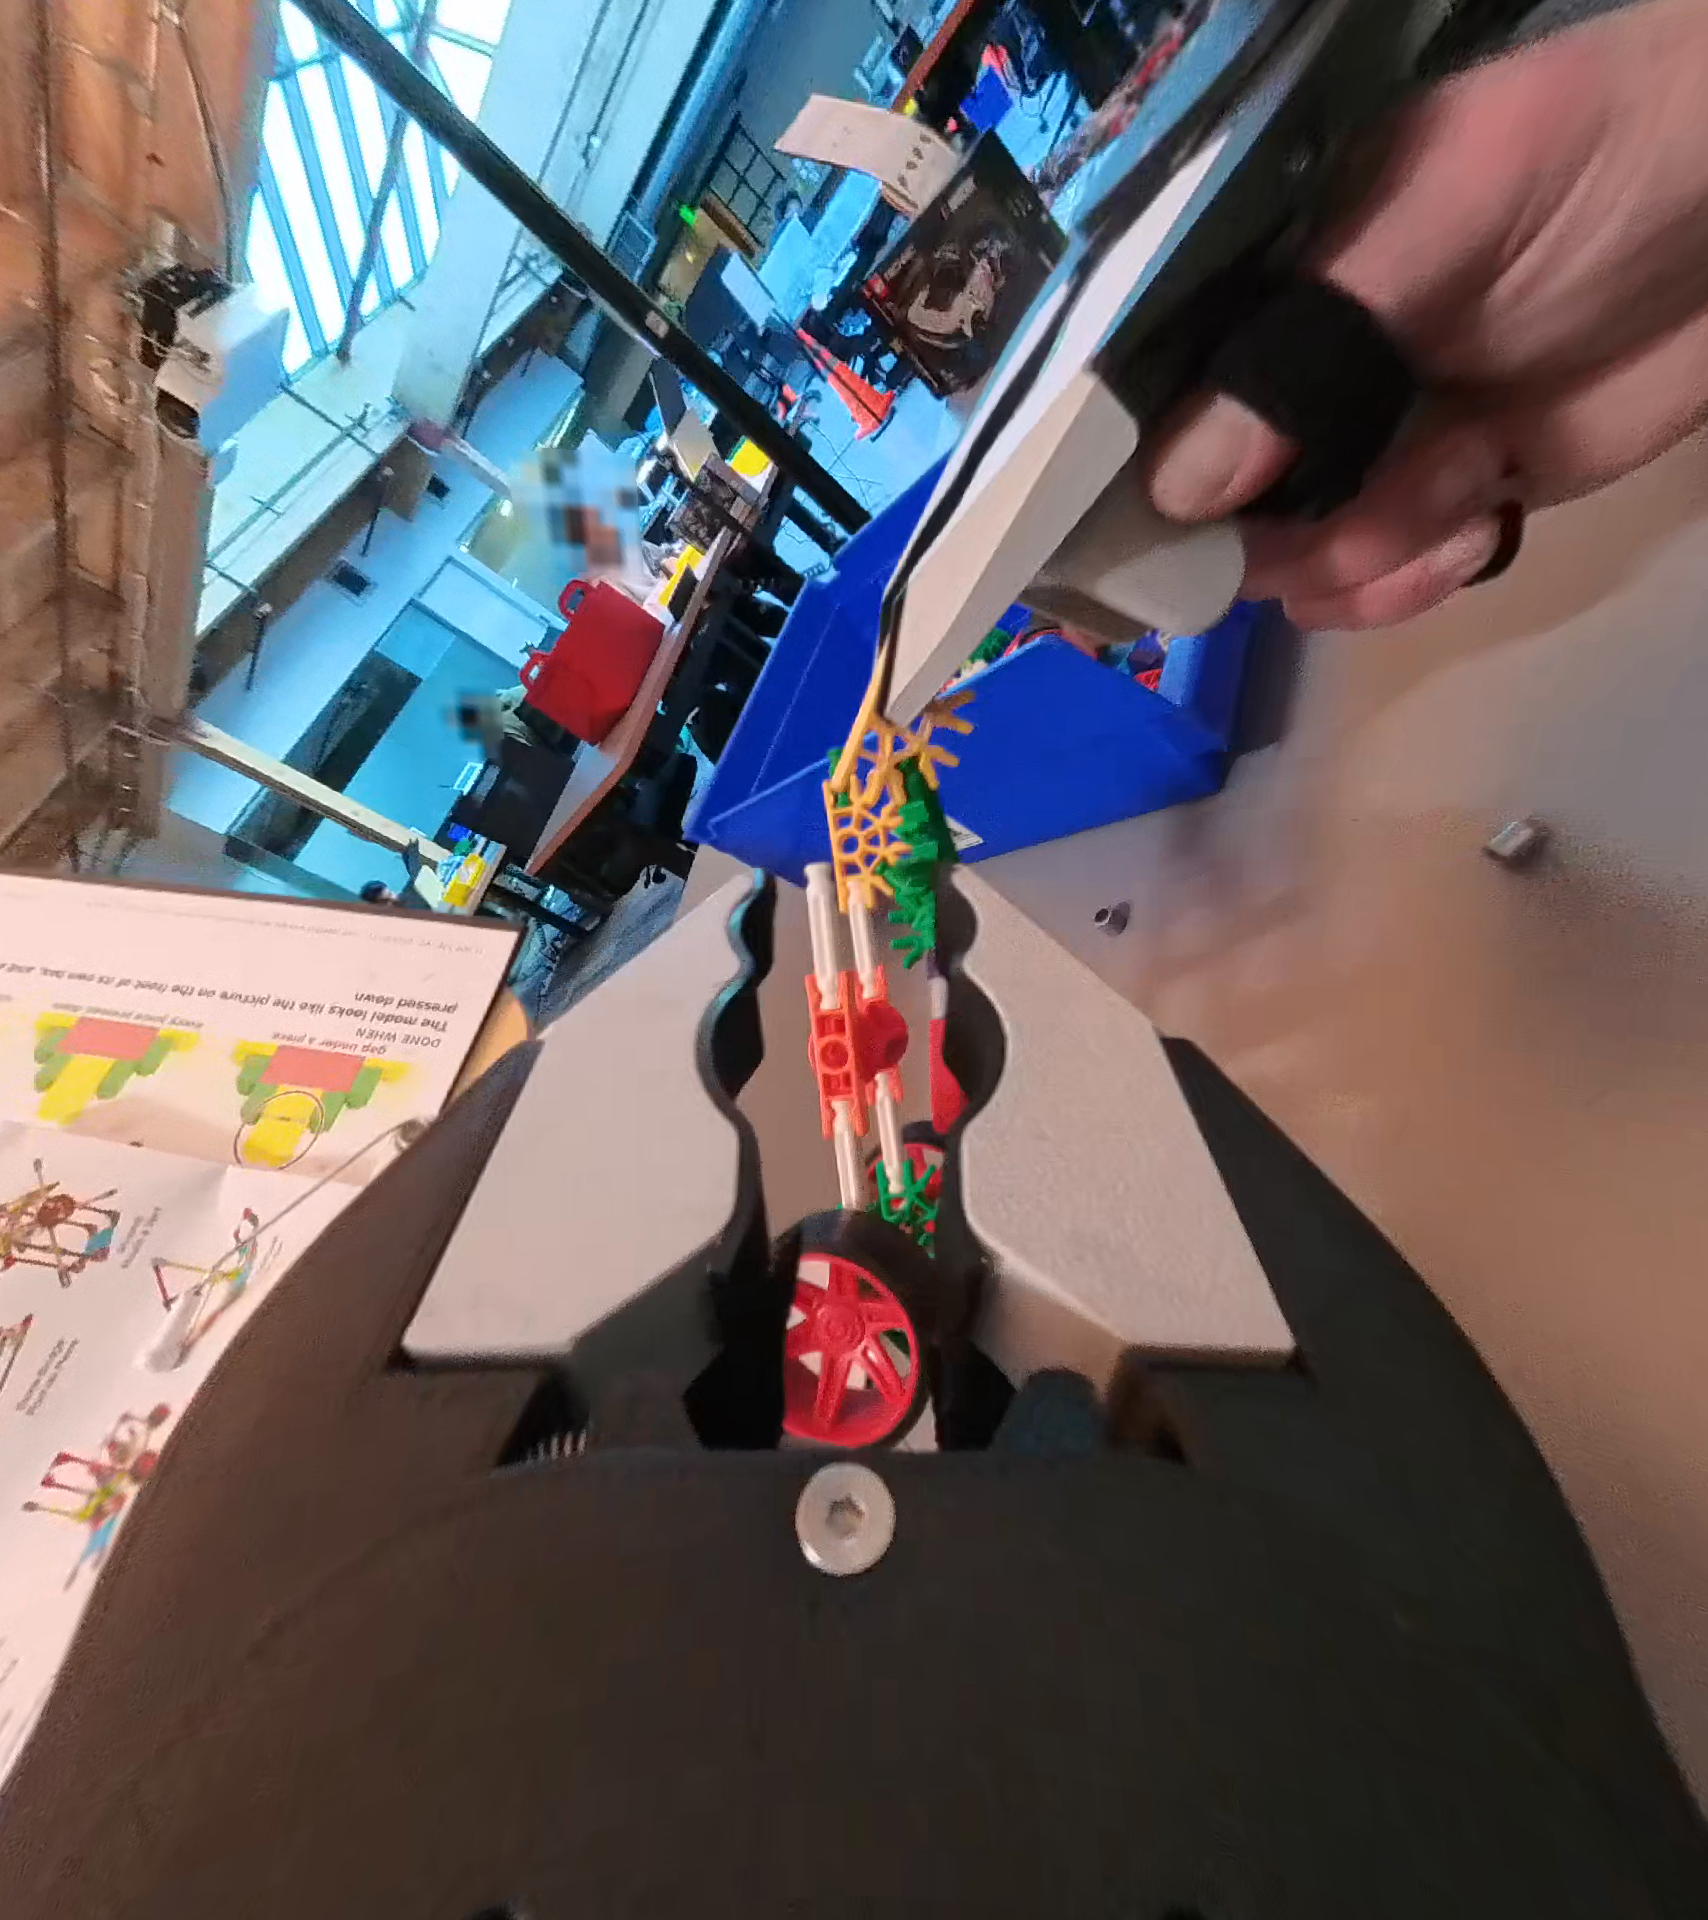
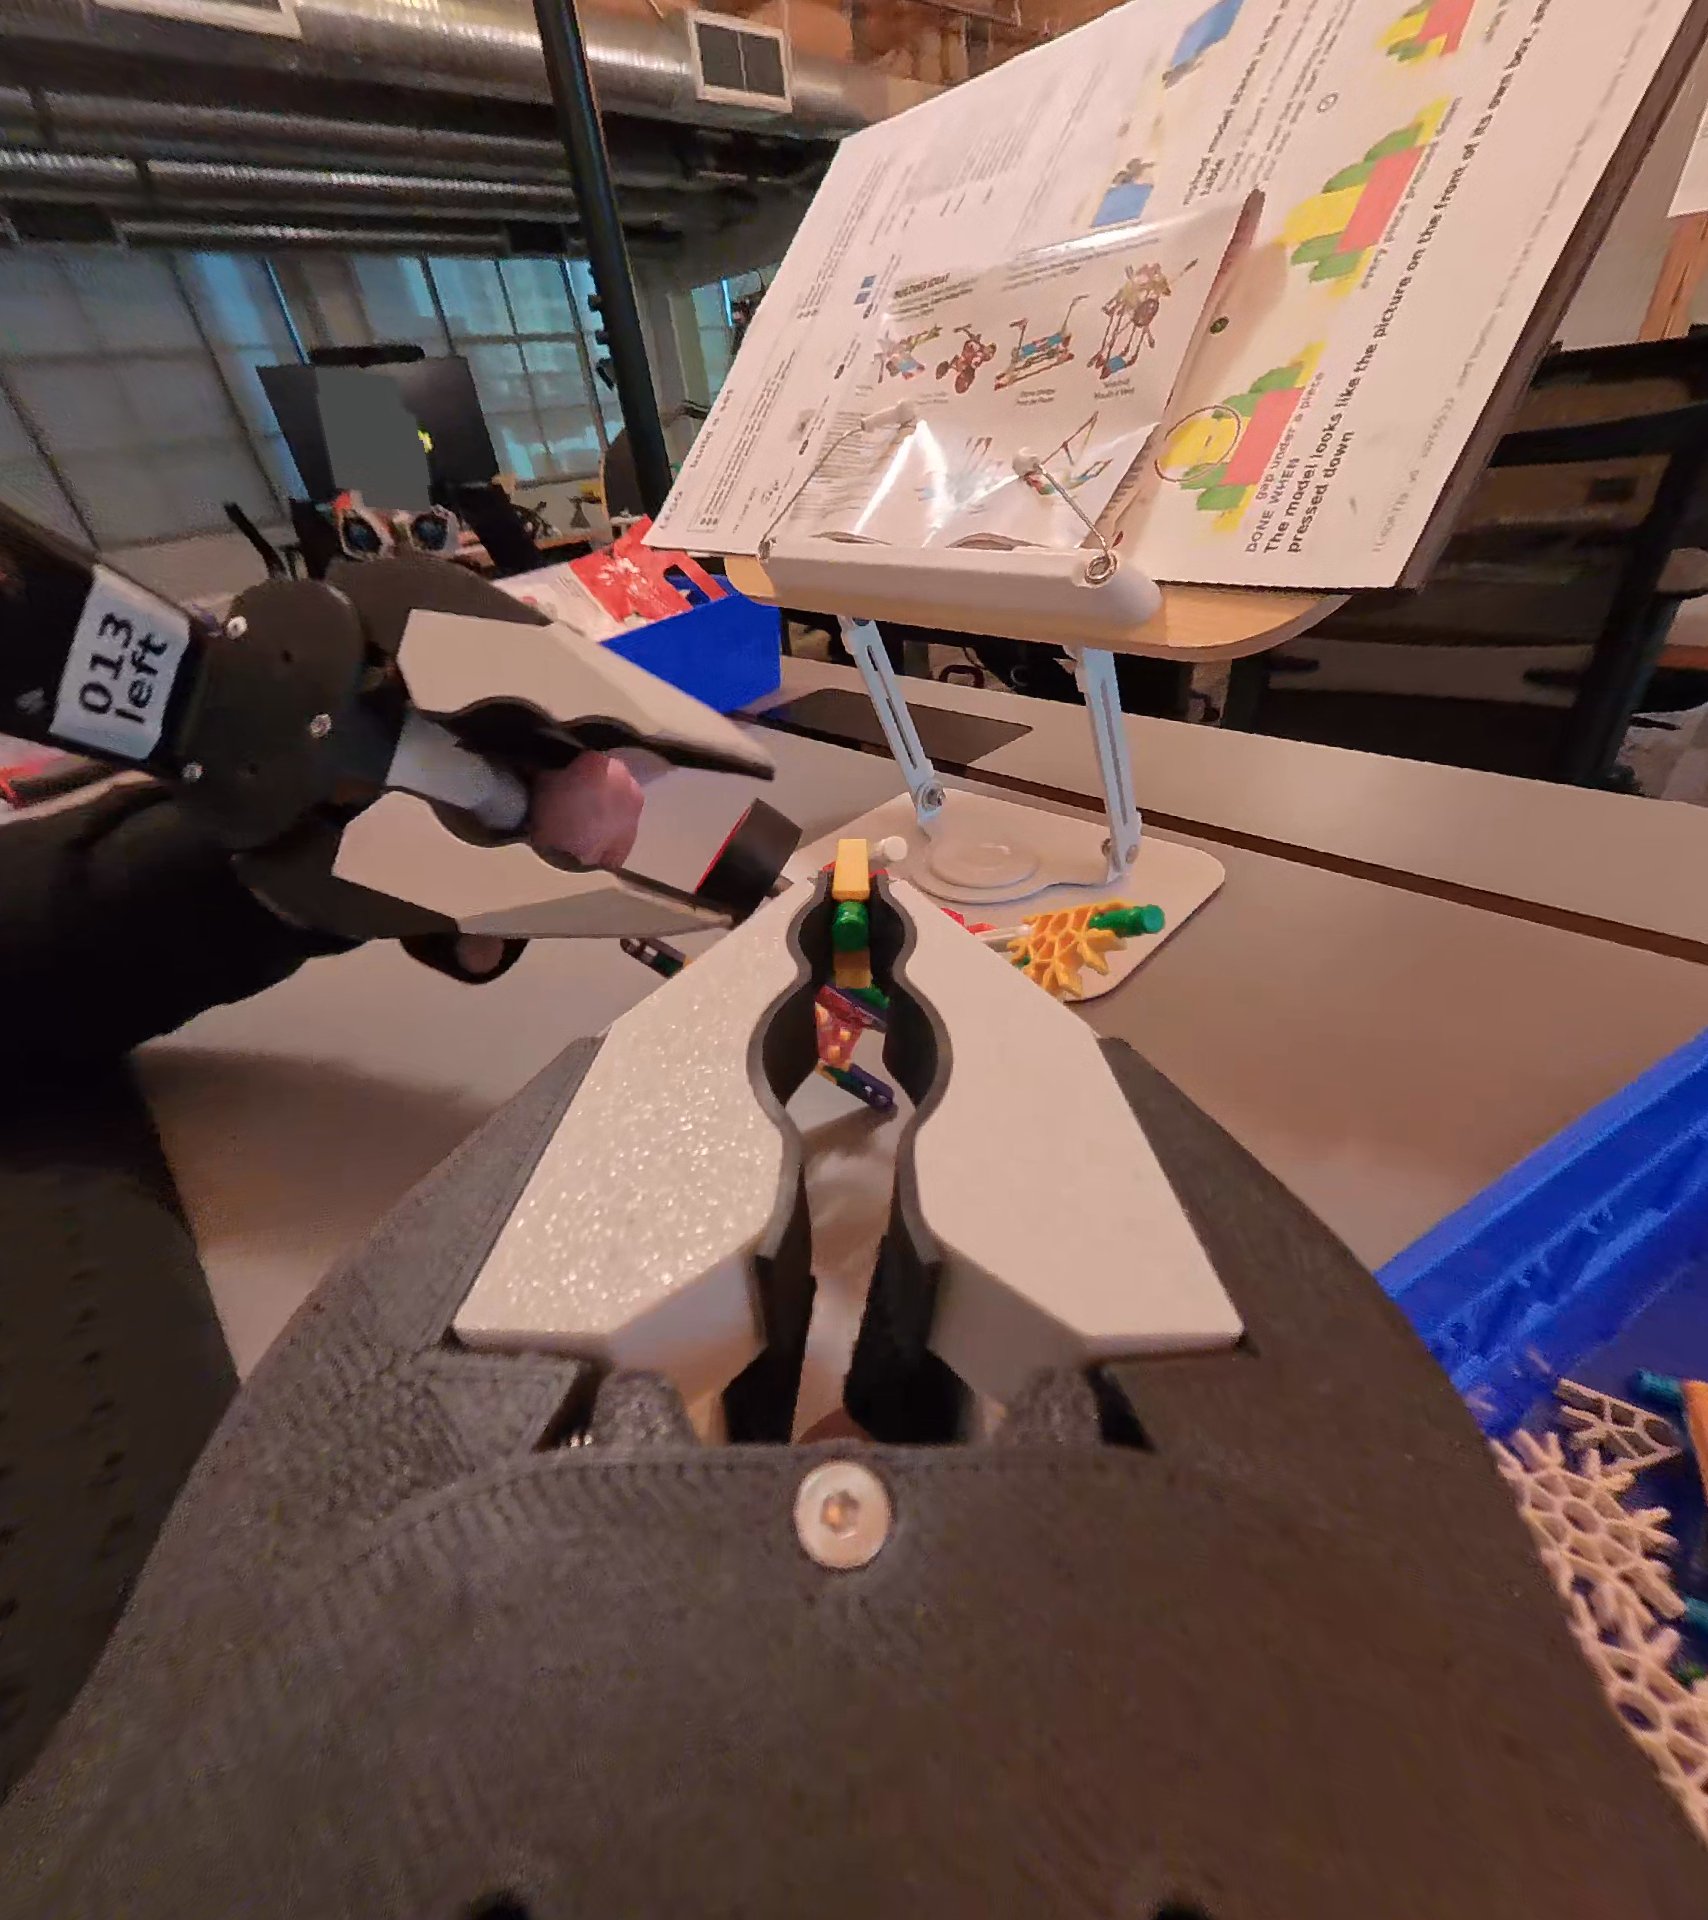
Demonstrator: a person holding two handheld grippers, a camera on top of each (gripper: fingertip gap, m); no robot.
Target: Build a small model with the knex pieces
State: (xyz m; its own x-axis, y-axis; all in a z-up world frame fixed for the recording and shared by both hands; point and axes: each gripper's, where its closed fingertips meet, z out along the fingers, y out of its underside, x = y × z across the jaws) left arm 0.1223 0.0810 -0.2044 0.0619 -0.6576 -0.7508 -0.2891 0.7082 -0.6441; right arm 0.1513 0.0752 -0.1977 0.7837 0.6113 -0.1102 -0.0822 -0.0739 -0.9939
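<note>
While both tools grip toy model [image 1: 865, 1049], blue bin [image 1: 1037, 758] behind, book stand [image 2: 985, 603] beside

A toy model [image 1: 855, 1049] of rods and connectors sits partly hidden between the left gripper's [image 1: 855, 935] jaws; a second wheel [image 1: 923, 1158] behind barely shows. The blue bin [image 2: 1598, 1226] is cut off at the frame's right edge. The right gripper [image 2: 852, 883] perhaps pinches a yellow piece [image 2: 851, 871], mostly hidden.

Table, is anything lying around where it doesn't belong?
Yes, two strays. A small metal piece lies alone on the bare table. A yellow snowflake connector with a green piece attached sits on the book stand's base, not in the blue bin.
</note>
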